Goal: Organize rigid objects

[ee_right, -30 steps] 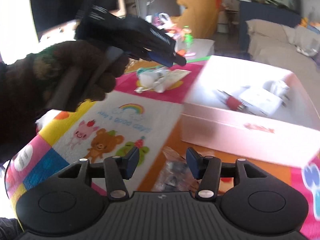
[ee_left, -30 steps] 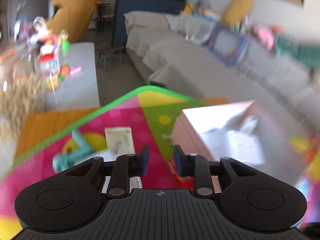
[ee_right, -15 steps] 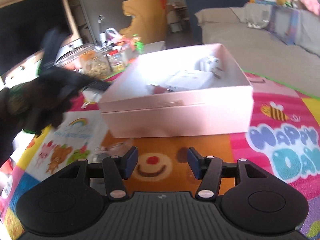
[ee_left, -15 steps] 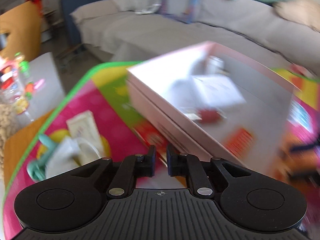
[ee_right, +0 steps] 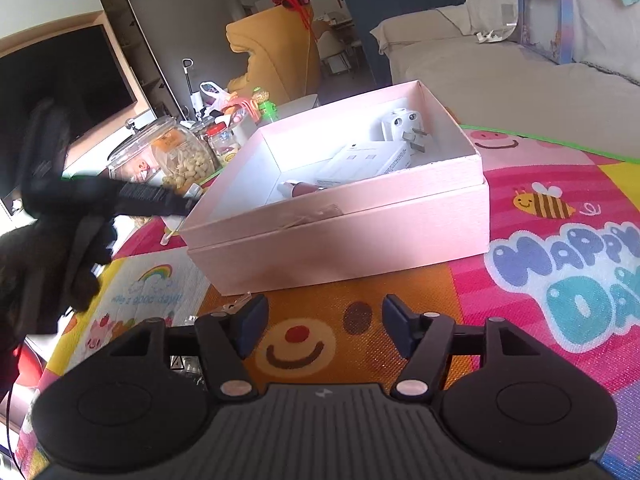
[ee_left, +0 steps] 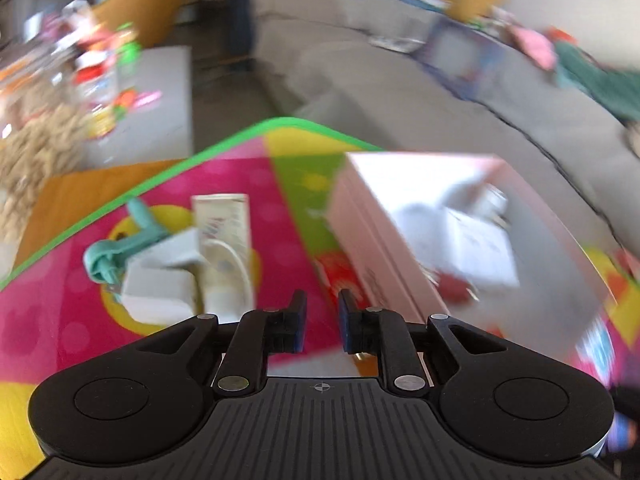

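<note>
Pink box sits open on the colourful play mat, holding a white plug adapter, a flat white carton and a small red item. Left of the box, loose on the mat, lie a white charger, a teal clip and a slim packet. The left gripper hovers over the mat with a narrow gap, empty. The right gripper is spread wide, empty, near the box's front wall.
</note>
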The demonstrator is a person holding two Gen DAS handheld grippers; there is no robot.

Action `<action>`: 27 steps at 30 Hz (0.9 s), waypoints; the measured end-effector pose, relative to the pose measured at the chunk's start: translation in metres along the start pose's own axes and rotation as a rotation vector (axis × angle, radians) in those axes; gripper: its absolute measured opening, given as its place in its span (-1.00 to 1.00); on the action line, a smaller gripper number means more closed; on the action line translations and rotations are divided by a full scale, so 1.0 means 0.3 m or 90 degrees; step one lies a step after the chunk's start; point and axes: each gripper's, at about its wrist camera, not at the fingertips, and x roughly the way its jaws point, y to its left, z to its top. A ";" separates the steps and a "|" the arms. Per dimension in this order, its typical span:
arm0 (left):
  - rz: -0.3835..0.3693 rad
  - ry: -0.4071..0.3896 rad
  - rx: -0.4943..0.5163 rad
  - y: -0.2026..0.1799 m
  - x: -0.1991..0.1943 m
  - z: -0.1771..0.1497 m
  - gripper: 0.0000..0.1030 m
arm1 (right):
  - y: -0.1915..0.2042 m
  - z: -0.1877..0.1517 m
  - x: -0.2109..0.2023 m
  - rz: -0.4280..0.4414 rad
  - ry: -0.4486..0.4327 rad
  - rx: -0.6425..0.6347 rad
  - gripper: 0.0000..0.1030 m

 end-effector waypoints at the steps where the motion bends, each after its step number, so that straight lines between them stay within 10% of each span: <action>1: -0.001 -0.004 -0.006 0.008 0.008 0.006 -0.65 | 0.002 -0.001 0.002 0.001 0.000 -0.004 0.31; 8: 0.074 -0.083 0.018 0.046 -0.054 -0.018 -0.63 | 0.031 0.001 0.016 0.005 0.009 -0.036 0.57; 13: -0.019 -0.087 0.008 0.025 -0.028 -0.006 -0.61 | 0.042 -0.001 0.019 0.000 0.011 -0.046 0.61; 19: 0.062 -0.057 -0.034 0.078 0.065 0.017 -0.66 | 0.050 -0.004 0.020 -0.009 0.011 -0.056 0.61; 27: 0.119 -0.143 0.036 0.089 -0.016 0.013 -0.63 | 0.053 -0.004 0.020 -0.011 0.011 -0.058 0.61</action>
